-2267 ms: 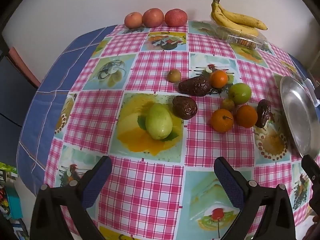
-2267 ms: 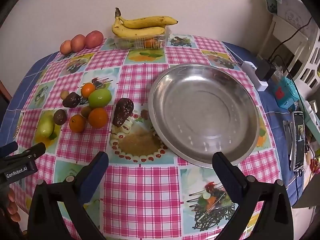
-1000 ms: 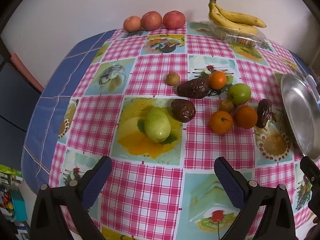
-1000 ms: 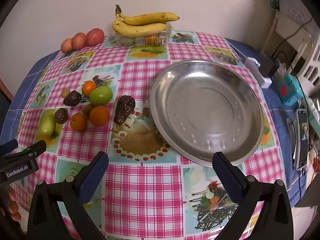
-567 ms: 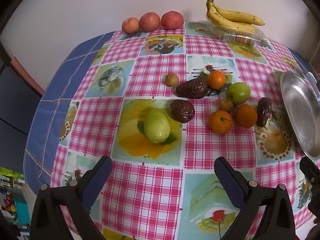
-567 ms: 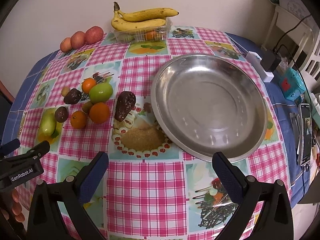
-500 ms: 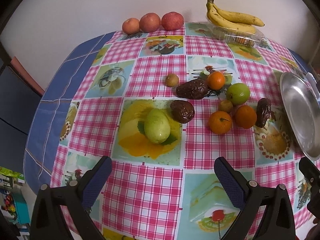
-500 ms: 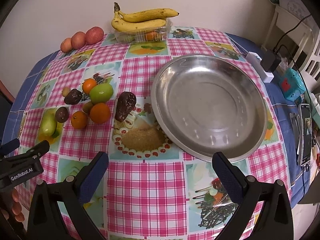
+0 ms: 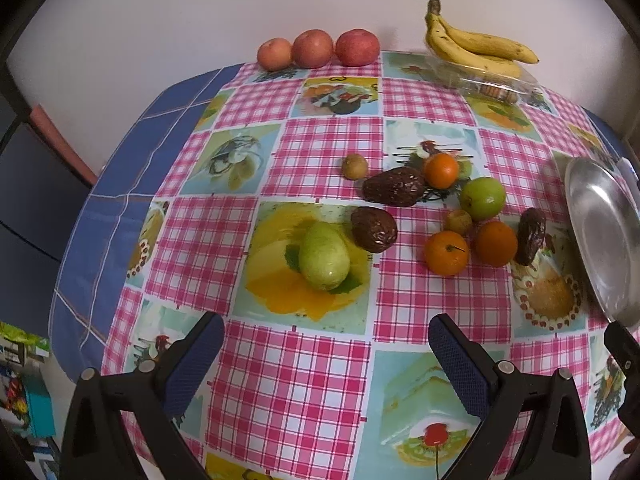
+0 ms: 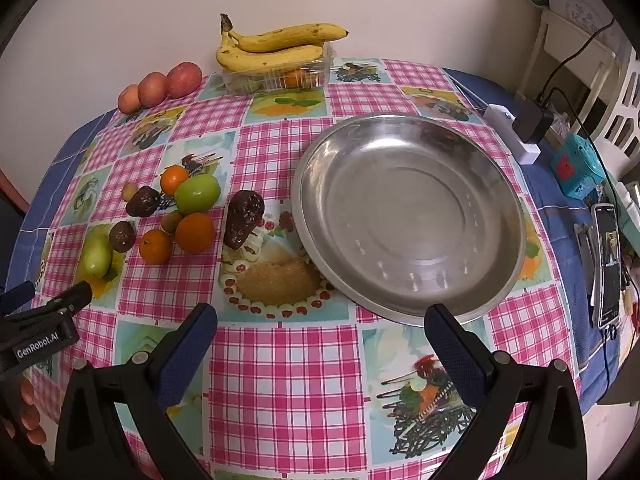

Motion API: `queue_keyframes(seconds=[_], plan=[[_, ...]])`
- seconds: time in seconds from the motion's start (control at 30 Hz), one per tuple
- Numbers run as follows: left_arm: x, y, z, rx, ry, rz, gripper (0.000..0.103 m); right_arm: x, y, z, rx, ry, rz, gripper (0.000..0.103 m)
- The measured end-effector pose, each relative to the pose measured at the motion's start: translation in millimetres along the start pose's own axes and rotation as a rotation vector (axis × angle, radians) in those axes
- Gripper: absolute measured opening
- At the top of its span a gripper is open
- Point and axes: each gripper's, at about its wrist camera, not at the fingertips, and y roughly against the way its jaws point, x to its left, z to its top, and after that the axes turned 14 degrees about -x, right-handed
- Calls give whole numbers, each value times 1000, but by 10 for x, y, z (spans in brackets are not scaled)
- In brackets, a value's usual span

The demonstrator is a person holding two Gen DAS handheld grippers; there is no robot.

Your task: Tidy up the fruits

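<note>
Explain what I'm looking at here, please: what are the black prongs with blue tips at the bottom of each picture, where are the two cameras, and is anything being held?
The black prongs are two-finger grippers, each hand-held by a person, with a fisheye camera looking forward along the fingers. One picture comes from the left gripper, the other from the right gripper. Both stand wide open and hold nothing.

In the right view, the left gripper's tip shows at the left edge, with the person's fingers below it.

On the checked tablecloth lies a large steel plate with nothing in it. Left of it is a loose cluster of fruit: three oranges, a round green fruit, an oblong green one, three dark wrinkled fruits and two small brownish ones. By the wall sit three apples and bananas atop a clear plastic box.
</note>
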Motion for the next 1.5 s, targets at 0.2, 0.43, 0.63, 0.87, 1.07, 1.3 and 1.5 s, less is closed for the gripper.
queue_keyframes(seconds=[0.2, 0.43, 0.63, 0.87, 1.07, 1.3, 1.5], plan=[[0, -32, -12, 9, 8, -22, 103, -42, -65, -25, 13, -21, 0, 103], [97, 3, 83, -83, 112, -84, 103, -20, -76, -29, 3, 3, 2, 103], [157, 39, 272, -180, 166, -99, 103, 5, 38, 171, -92, -46, 70, 103], [265, -29, 471, -192, 201, -94, 103, 263, -9, 566, -135, -41, 126, 85], [336, -242, 600, -105, 293, -141, 103, 370, -252, 781, -98, -135, 159, 73], [431, -543, 702, -48, 396, -150, 95, 340, -664, 830, -16, -190, 160, 55], [558, -713, 693, -9, 447, -157, 76, 386, -873, 869, 25, -169, 172, 51]])
